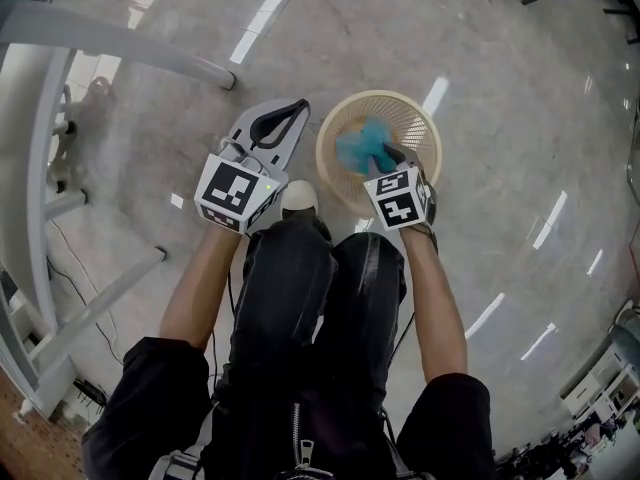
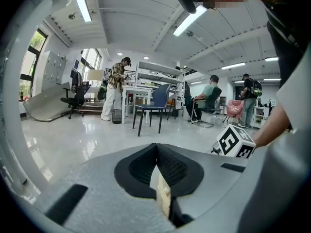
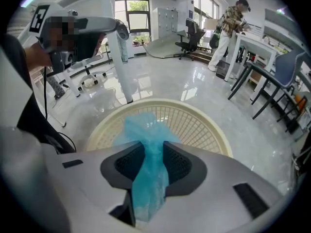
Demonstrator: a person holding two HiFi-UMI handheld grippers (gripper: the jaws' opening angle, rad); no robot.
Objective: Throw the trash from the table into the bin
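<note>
**Bag.** The crumpled turquoise plastic bag [image 3: 149, 183] was translucent and paler along its creases.

**Basket.** The round cream plastic basket [image 3: 199, 125] showed an open grid pattern.

**Grippers.** My right gripper [image 3: 153, 152] and my left gripper [image 2: 156, 149] had matt grey shells and black ribbed pads [image 3: 179, 164]. Their marker cubes [image 1: 235, 190] bore black squares on white.

**Surroundings.** The polished floor [image 1: 500, 88] was pale grey, streaked with white reflections. My trousers [image 1: 300, 288] were black.
</note>
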